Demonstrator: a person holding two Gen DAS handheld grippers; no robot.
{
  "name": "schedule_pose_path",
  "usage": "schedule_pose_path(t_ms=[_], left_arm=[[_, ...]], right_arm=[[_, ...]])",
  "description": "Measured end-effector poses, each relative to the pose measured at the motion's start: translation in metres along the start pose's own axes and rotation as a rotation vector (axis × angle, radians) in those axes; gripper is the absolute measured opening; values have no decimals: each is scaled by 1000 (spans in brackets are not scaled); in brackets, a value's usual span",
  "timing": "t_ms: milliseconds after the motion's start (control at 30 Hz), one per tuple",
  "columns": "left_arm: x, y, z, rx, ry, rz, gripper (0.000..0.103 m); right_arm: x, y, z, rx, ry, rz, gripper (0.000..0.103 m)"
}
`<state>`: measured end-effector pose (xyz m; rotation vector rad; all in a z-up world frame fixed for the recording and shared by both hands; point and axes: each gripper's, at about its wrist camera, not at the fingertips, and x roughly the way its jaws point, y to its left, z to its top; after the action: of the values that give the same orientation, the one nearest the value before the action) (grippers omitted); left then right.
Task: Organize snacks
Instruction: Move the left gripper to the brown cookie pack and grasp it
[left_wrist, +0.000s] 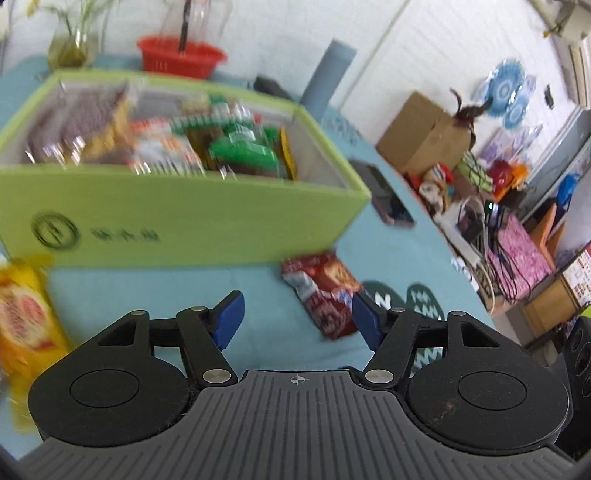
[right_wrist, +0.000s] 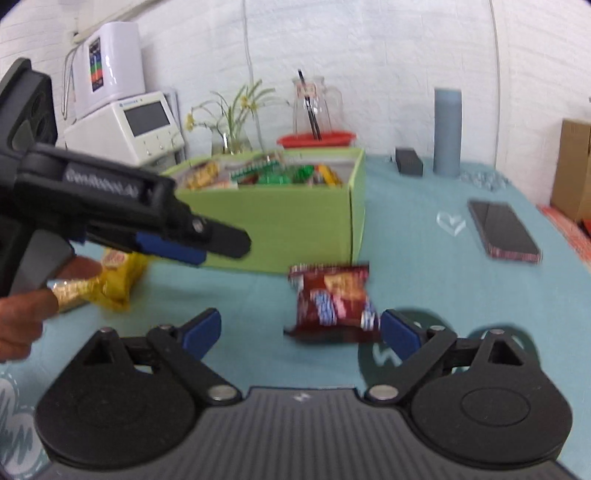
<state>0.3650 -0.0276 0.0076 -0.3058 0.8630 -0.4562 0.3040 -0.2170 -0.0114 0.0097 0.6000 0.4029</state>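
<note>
The crinkly dark-red foil snack packet (right_wrist: 334, 299) lies flat on the teal cloth-covered worktop (right_wrist: 424, 266), just in front of the lime-green cardboard box (right_wrist: 280, 221) of snacks. It sits ahead of the right tool (right_wrist: 301, 334), nearer its right-hand pad, long axis running roughly away from it. That tool is spread and empty. The left tool (left_wrist: 297, 319), also spread and empty, has the packet off to its right, so the right hand looks better placed.
</note>
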Motion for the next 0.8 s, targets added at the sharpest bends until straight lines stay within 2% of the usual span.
schedule_pose_path(t_ms=[67,200,467,533,600,667,700,800], left_arm=[[14,-7,3,0,30,5,47],[36,-24,18,41,37,27,48],[71,-38,33,100,83,34,49],[75,-37,32,108,89,33,43],[74,-37,30,124,100,39,30],[68,-35,25,127,105,40,22],[63,-33,22,124,108,30,15],[45,-28,5,101,110,27,15]], right_arm=[[10,1,4,-28,7,-7,93],[35,-7,9,-55,40,-24,93],[62,-10,17,-94,97,14,93],[63,-8,17,-113,101,13,94],[61,-4,15,-121,105,29,93],[54,4,12,-126,103,30,91],[49,7,10,-128,100,35,86],[33,18,3,-102,94,68,85]])
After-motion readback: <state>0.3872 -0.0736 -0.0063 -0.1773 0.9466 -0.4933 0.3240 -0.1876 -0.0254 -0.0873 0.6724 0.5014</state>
